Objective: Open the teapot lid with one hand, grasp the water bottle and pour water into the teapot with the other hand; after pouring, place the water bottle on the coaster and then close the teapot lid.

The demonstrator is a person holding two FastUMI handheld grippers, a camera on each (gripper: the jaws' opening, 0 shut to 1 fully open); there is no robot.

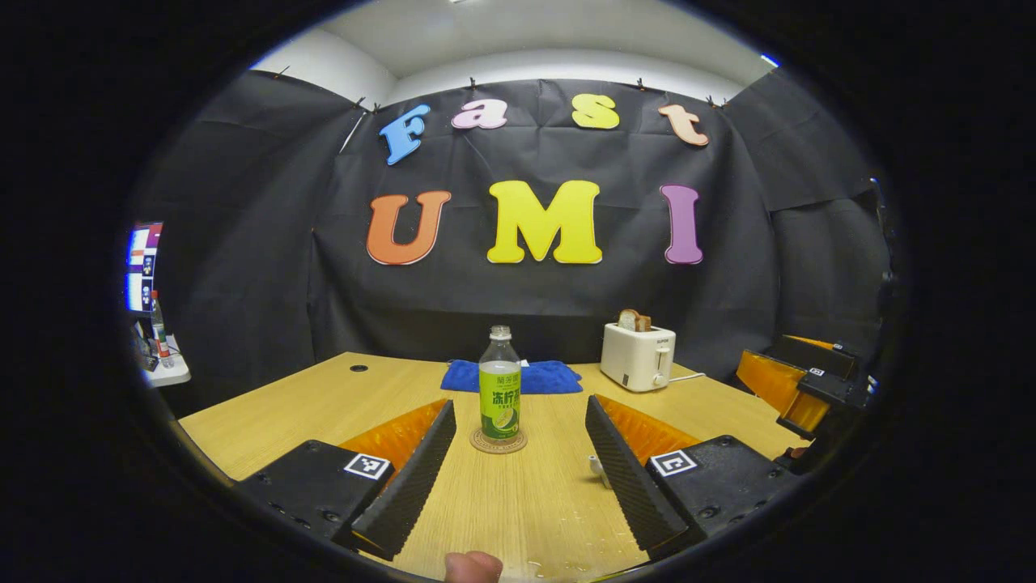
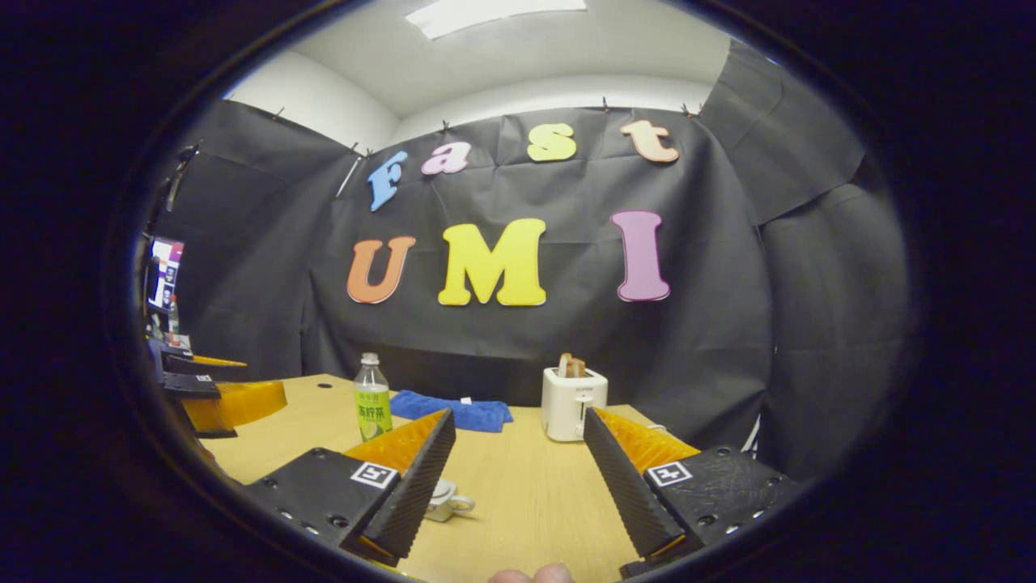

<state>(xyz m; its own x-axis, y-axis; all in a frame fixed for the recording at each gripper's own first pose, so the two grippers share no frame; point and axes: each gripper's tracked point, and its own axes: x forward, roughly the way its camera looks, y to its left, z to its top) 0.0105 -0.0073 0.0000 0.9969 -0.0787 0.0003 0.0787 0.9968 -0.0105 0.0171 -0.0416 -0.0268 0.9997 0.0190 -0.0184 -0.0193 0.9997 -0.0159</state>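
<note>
A clear water bottle (image 1: 499, 389) with a green label and no cap stands upright on a round coaster (image 1: 498, 442) at mid-table. My left gripper (image 1: 519, 402) is open, and the bottle stands farther off between its fingers, untouched. In the right gripper view the bottle (image 2: 372, 405) stands to the left. A small white teapot (image 2: 447, 500) with a handle sits low beside the left finger, partly hidden; its lid cannot be made out. My right gripper (image 2: 519, 414) is open and holds nothing. A small white piece (image 1: 596, 467) peeks out by the left gripper's right finger.
A white toaster (image 1: 637, 356) with bread in it stands at the back right, and a blue cloth (image 1: 518, 376) lies behind the bottle. The other gripper (image 1: 801, 389) hovers at the table's right side. Water drops (image 1: 558, 563) lie on the wooden table (image 1: 324, 405) near the front edge.
</note>
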